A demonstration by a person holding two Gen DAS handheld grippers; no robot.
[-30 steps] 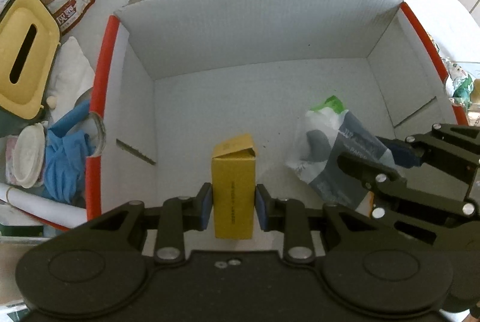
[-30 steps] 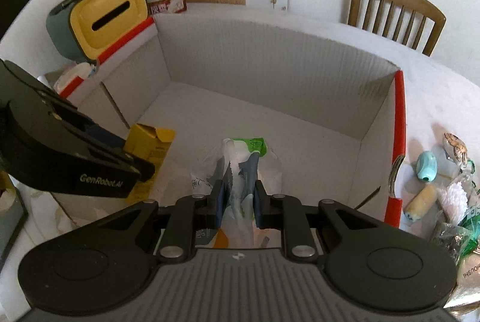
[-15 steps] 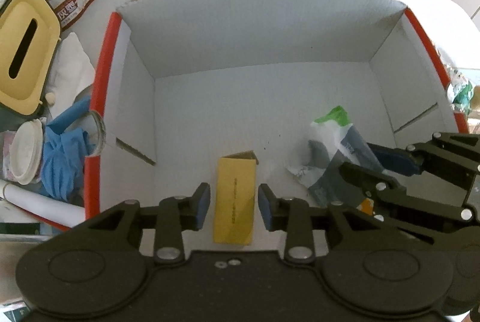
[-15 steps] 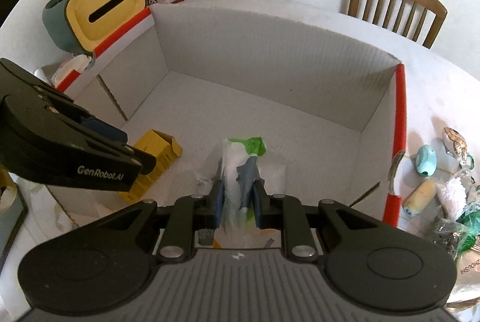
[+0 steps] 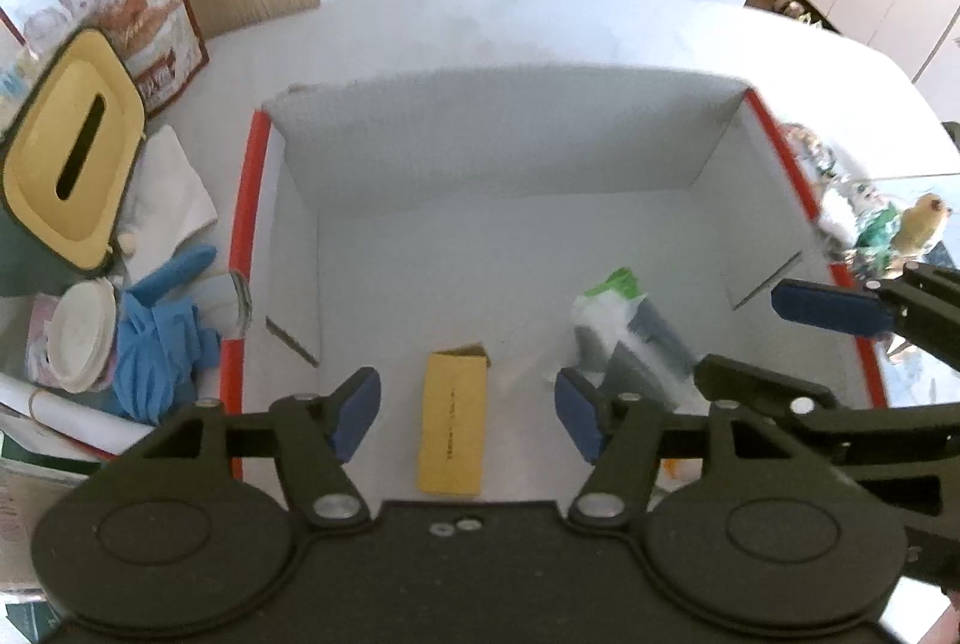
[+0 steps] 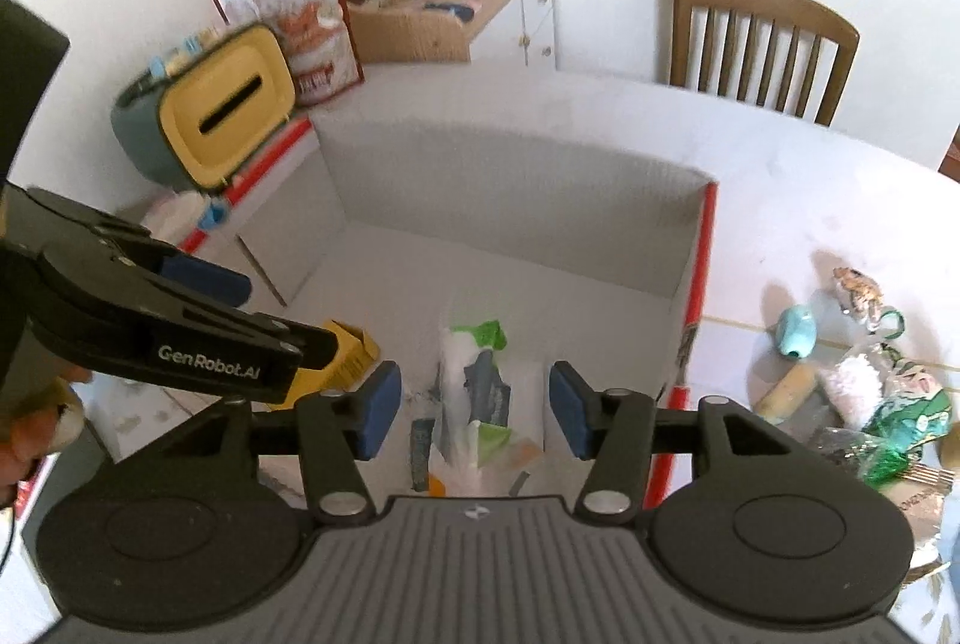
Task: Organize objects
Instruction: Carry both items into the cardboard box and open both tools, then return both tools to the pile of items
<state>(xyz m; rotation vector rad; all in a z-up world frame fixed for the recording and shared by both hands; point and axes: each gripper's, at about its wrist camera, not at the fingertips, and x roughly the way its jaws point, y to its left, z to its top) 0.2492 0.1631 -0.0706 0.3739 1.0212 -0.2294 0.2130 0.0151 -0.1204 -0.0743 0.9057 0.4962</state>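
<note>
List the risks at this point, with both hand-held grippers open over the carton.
1. The left hand-held gripper and right hand-held gripper sit close together above the white carton; withdrawing at once, they might knock each other.
2. The plastic pouch lies loosely crumpled between the right fingers, so a pad could snag it and drag it out.
3. The small yellow box lies directly under the left fingers and may get nudged.

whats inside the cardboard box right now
Two things lie on the floor of the cardboard box: a small yellow carton and a white, grey and green pouch. The near edge of the floor is hidden behind the grippers.
</note>
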